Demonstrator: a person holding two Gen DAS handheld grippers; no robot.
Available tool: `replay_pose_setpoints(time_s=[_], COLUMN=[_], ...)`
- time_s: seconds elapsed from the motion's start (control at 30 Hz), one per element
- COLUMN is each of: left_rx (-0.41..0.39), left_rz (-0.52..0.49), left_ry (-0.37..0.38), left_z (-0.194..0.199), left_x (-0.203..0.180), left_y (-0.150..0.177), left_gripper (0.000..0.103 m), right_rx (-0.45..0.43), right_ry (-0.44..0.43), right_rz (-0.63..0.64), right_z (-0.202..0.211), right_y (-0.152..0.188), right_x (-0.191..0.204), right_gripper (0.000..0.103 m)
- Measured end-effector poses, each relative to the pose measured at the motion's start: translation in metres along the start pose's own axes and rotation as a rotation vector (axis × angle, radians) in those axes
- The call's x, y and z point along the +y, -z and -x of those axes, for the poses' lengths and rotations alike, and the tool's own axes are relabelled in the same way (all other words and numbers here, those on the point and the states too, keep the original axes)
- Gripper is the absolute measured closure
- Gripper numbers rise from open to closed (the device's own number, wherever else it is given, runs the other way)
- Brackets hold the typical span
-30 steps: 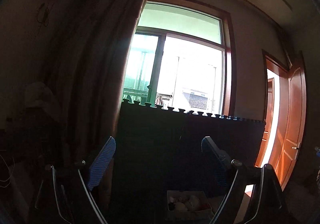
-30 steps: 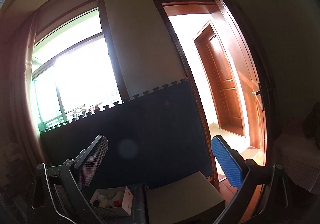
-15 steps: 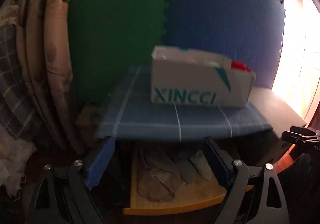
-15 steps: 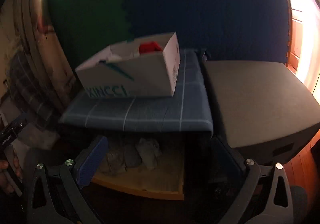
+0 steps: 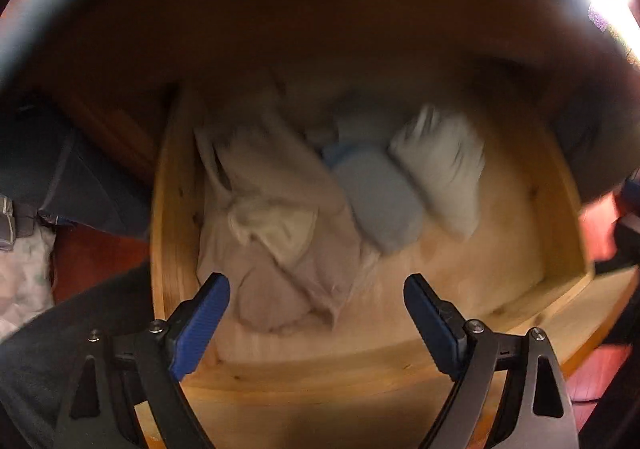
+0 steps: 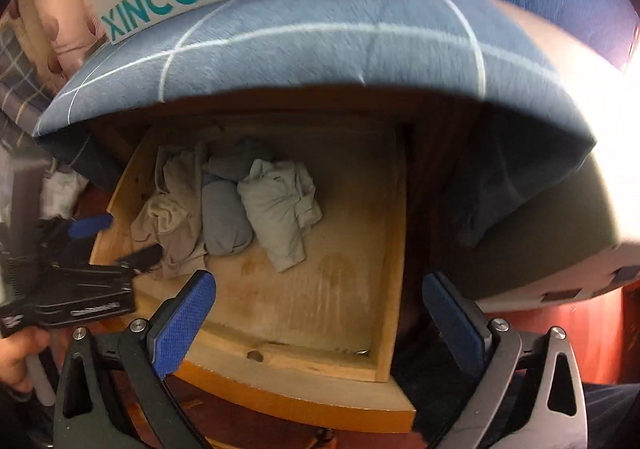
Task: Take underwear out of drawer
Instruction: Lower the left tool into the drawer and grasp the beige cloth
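Both tools hovering over the open drawer, jaws apart.

I am holding my left tool point(image 5: 316, 303) above the pale wooden drawer point(image 6: 390, 233), pointing down at the crumpled underwear point(image 5: 280, 217), its ribbed blue fingers point(image 5: 200, 319) spread wide and gripping nothing. My right tool point(image 6: 320, 313) is hanging over the drawer's front edge, likewise agape and empty. The soft beige, blue and grey bundles are lying bunched toward the drawer's back left, blurred, perhaps rolled.

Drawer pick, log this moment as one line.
drawer: open | underwear pile: inside, untouched | left gripper: open, above pile | right gripper: open, empty
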State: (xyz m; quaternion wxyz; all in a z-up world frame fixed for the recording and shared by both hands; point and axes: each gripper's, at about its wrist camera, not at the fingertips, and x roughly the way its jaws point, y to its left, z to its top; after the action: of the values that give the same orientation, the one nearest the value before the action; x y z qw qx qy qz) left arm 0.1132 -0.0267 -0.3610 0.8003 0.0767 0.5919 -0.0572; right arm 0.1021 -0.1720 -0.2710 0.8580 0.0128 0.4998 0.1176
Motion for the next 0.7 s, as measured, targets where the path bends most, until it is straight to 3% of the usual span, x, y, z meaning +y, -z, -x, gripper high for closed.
replay_pose_setpoints(time_s=[0.1,0.17,0.3,0.37,0.5,0.7], left_rx=[0.114,0.127,0.215,0.268,0.262,0.266], left_rz=[-0.175,-0.233,-0.328,-0.394,-0.596,-0.739], left_ry=[-0.080,-0.122,-0.102,-0.024,-0.083,-0.040], left_z=[-0.019,-0.025,-0.054,-0.064,-0.072,-0.105], left_x=[-0.012,-0.011,-0.010,-0.017,-0.029,-0.032], left_y=[-0.009,-0.015,-0.025,-0.026,-0.028,-0.026], left_gripper=[0.012,0.012,0.013,0.014,0.014,0.012], right_rx=[0.015,0.026,0.040,0.038,0.040,0.067], right_ry=[-0.025,-0.044,-0.083,-0.098,-0.112,-0.105], right_rz=[-0.034,-0.056,-0.083,-0.076,-0.069,-0.112], right_z=[-0.008,-0.009,-0.006,-0.002,0.002,-0.003], right_y=[-0.001,-0.003,-0.003,-0.003,-0.004,-0.003], right_x=[-0.005,-0.008,-0.009,-0.007,-0.005,-0.014], right_gripper=[0.000,0.000,0.000,0.000,0.000,0.000])
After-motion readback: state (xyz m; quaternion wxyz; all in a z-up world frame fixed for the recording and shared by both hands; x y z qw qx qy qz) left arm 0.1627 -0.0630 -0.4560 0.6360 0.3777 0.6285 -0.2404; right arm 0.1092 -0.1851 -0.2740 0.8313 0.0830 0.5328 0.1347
